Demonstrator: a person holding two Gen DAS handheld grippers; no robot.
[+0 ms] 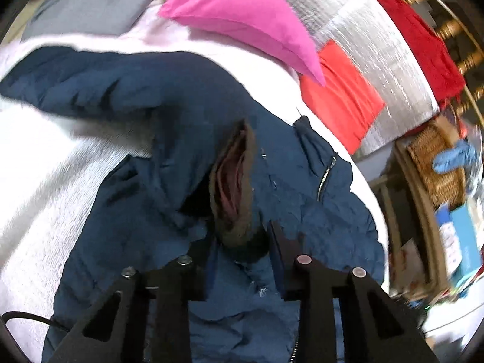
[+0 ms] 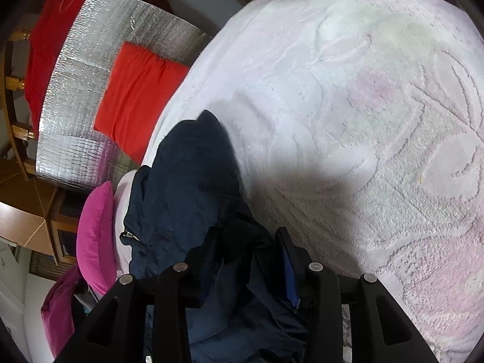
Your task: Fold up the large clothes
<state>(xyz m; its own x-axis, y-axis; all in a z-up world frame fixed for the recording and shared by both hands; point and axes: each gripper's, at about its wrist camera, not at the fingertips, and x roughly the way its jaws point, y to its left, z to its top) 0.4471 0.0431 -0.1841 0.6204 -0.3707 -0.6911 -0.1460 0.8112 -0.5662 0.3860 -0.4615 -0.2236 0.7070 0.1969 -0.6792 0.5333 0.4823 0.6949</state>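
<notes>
While the left gripper [image 1: 242, 242] points down at a navy padded jacket [image 1: 187, 115] spread on a white towelling bedspread [image 1: 45, 181], its fingers stand narrow with the jacket's brown ribbed cuff [image 1: 239, 187] between them; whether the pads press on it cannot be told. A pink pillow [image 1: 242, 15], an orange-red cushion [image 1: 338, 103] and a silver foil mat [image 1: 378, 45] lie beyond.

From the right wrist, the right gripper [image 2: 245, 242] has its fingers narrow around a bunched fold of the jacket [image 2: 187, 175], which fills the gap. White bedspread [image 2: 363, 121] stretches away to the right.
</notes>
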